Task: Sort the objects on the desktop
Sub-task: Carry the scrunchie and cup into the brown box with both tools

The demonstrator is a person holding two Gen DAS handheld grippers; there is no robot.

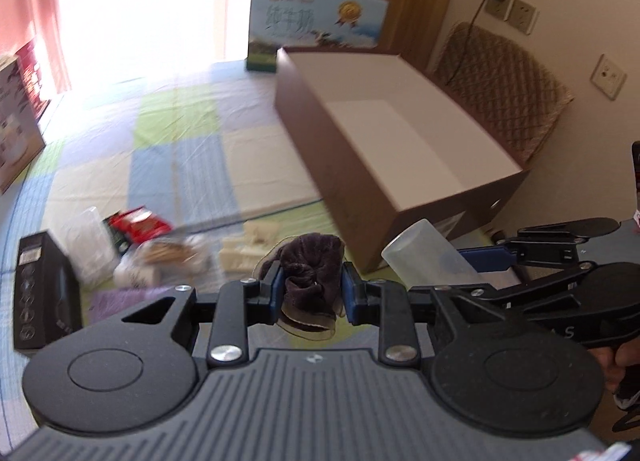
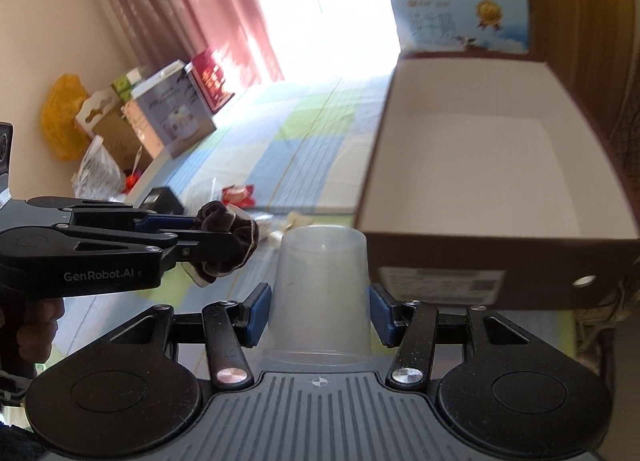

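My left gripper [image 1: 310, 289] is shut on a dark purple velvet scrunchie [image 1: 308, 273] and holds it above the table; it also shows in the right wrist view [image 2: 226, 239]. My right gripper [image 2: 318, 311] is shut on a translucent plastic cup [image 2: 320, 293], held bottom forward; the cup also shows in the left wrist view [image 1: 428, 257]. An open brown cardboard box [image 1: 360, 165] with a white inside stands just ahead and to the right [image 2: 460, 261]. Both grippers hover near its front corner.
Left on the checked tablecloth [image 1: 180, 165] lie a black box [image 1: 44, 293], a clear plastic case [image 1: 90, 237], a red snack packet [image 1: 138, 225], a wrapped item [image 1: 160, 257] and cream pieces [image 1: 248, 245]. A milk carton box [image 1: 316, 29] stands behind. A wicker chair [image 1: 504, 89] stands on the right.
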